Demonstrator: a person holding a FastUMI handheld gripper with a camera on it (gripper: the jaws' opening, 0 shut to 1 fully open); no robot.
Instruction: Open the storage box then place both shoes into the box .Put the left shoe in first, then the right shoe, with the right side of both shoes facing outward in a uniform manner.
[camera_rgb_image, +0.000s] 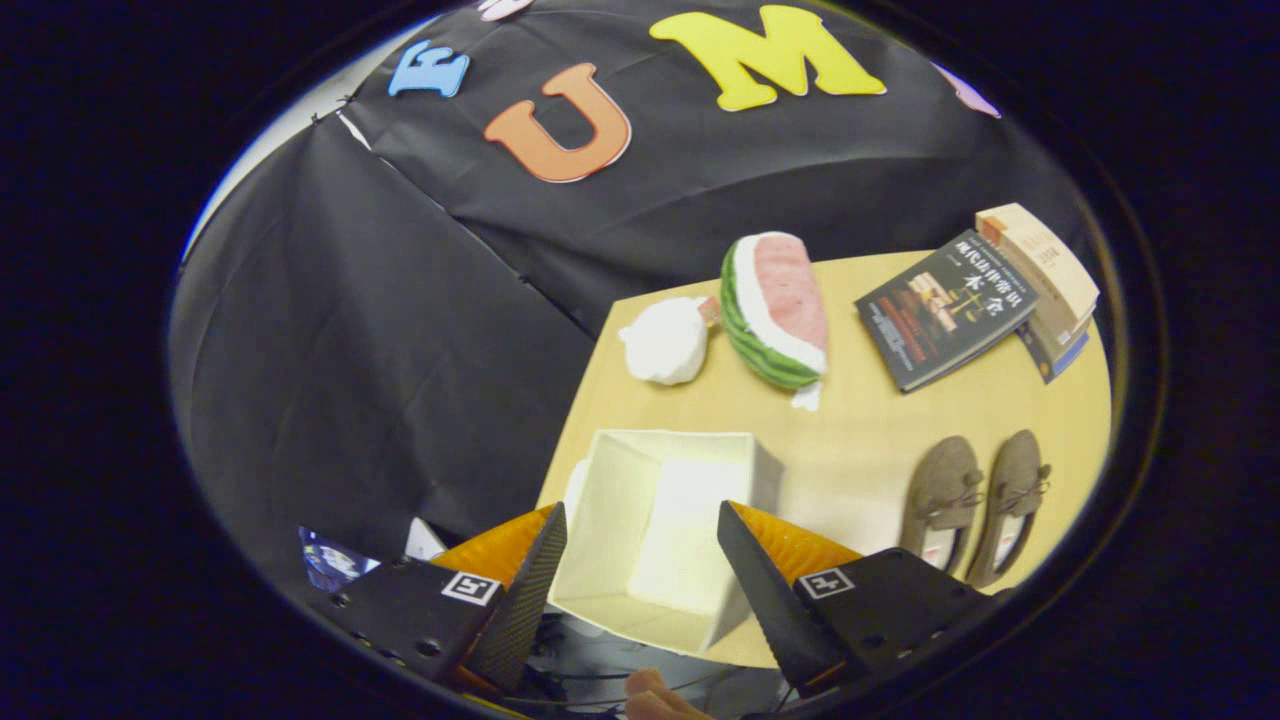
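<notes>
In the gripper view, the gripper (642, 545) is spread wide and holds nothing. The white storage box (660, 530) sits between and just beyond its fingers, already open and empty. The two brown shoes (980, 505) lie side by side on the table (860, 420), off to the right of the fingers. Opening looks done; both shoes, left first, are left to place.

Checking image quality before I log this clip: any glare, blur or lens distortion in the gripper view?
Gripper view: strong fisheye bending, so the table edges curve; a bright washed-out patch on the floor of the open storage box; the shoes, watermelon toy and books look reasonably sharp; the open gripper frames the box, empty.
</notes>
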